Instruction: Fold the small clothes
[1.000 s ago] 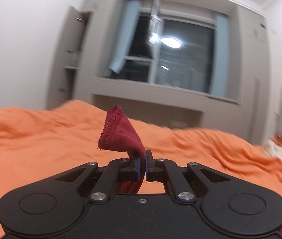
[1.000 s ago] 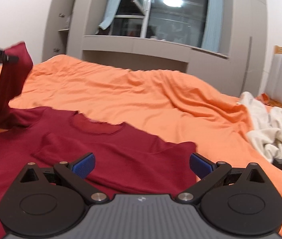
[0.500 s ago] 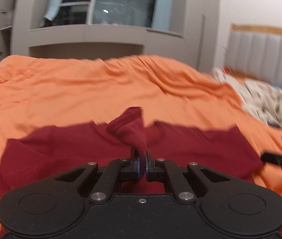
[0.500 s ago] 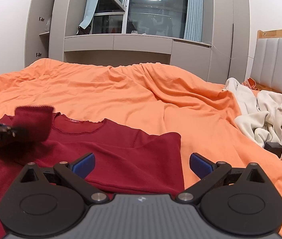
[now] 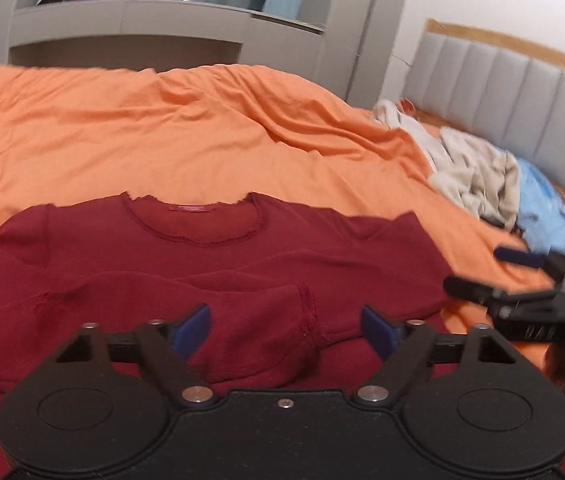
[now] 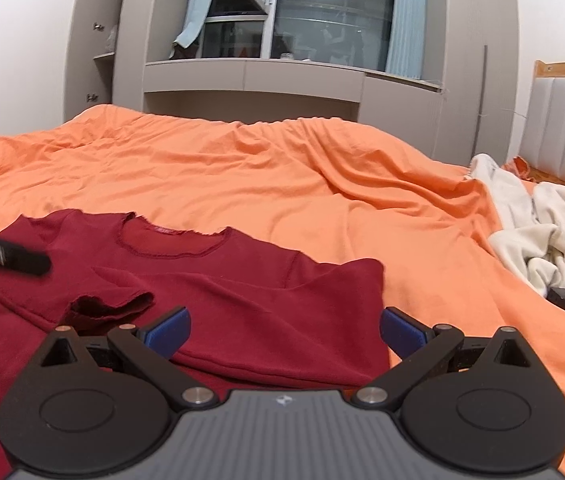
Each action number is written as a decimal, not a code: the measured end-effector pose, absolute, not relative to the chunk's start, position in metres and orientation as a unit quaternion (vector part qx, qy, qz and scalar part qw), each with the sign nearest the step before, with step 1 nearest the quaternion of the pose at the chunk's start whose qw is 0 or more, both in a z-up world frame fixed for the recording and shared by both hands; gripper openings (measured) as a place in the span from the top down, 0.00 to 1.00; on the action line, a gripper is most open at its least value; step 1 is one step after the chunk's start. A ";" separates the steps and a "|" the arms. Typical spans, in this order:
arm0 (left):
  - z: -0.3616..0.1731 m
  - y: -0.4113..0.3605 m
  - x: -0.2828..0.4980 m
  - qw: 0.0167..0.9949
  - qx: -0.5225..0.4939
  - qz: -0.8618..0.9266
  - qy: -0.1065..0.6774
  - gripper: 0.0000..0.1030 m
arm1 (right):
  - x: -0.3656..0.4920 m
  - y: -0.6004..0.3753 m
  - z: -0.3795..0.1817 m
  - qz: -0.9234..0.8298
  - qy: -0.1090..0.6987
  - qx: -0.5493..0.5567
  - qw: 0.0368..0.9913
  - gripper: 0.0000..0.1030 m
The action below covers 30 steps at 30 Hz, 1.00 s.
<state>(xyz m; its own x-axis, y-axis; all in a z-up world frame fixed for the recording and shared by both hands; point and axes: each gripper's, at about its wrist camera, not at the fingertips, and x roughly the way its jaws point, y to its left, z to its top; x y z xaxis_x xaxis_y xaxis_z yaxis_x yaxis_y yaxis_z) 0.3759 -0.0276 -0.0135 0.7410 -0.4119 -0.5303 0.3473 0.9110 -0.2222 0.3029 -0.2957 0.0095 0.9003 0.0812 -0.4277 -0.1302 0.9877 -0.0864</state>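
A dark red long-sleeved shirt (image 5: 218, 264) lies front-up on the orange bedspread (image 5: 162, 136), neck hole away from me. Its left sleeve (image 5: 258, 320) is folded across the chest, its cuff just ahead of my left gripper (image 5: 286, 330), which is open and empty above it. The shirt also shows in the right wrist view (image 6: 250, 288), with the folded sleeve's cuff (image 6: 110, 304) at the left. My right gripper (image 6: 282, 330) is open and empty over the shirt's right side; it also shows in the left wrist view (image 5: 494, 272). A left finger (image 6: 6, 256) shows at the left edge.
A heap of beige and white clothes (image 6: 546, 236) lies on the bed at the right, with a light blue item (image 5: 554, 216) beside it. A grey padded headboard (image 5: 522, 92) stands at the right. Grey cabinets and a window (image 6: 282, 40) are beyond the bed.
My left gripper carried the sleeve down across the shirt's chest, opened and let it go. The sleeve now lies flat. My right gripper stayed open and shifted slightly.
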 end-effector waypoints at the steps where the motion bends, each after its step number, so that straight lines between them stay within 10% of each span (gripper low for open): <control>1: -0.009 -0.019 0.377 0.932 -0.066 -0.194 0.298 0.08 | 0.303 -0.294 0.009 0.061 0.218 -0.056 0.972 0.00; 9: 0.022 0.089 0.388 0.945 -0.120 -0.016 0.303 0.01 | 0.313 -0.278 0.008 0.145 0.232 -0.029 0.961 0.01; 17: -0.003 0.191 0.387 0.920 -0.214 0.083 0.319 0.09 | 0.353 -0.261 0.005 0.209 0.279 0.028 0.937 0.24; 23: -0.027 0.216 0.397 0.892 -0.296 0.070 0.334 0.27 | 0.379 -0.255 -0.007 0.232 0.318 0.084 0.915 0.40; 26: -0.034 0.214 0.410 0.893 -0.298 0.055 0.332 0.35 | 0.384 -0.251 -0.014 0.240 0.331 0.087 0.909 0.71; 30: -0.048 0.214 0.417 0.882 -0.317 0.027 0.348 0.81 | 0.384 -0.250 -0.017 0.237 0.334 0.092 0.908 1.00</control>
